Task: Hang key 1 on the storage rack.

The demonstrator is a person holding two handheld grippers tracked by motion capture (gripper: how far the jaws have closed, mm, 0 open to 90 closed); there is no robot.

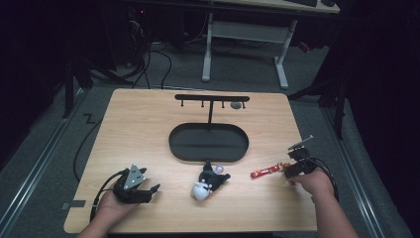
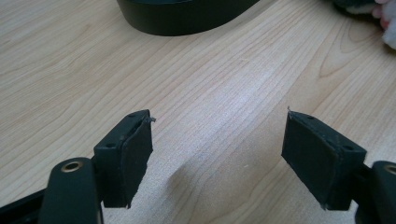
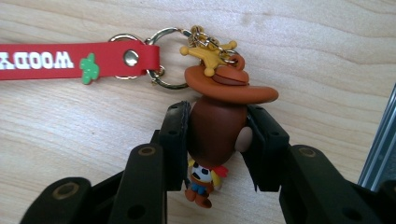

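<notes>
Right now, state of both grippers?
Left gripper: open, nothing between the jaws, over bare table.
Right gripper: shut on the cowboy keychain, pads on the figure's head.

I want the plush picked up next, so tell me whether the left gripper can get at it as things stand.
Probably yes. The left gripper stands open with nothing in it, and only bare table lies between it and the plush; the black tray sits farther back, out of the way.
</notes>
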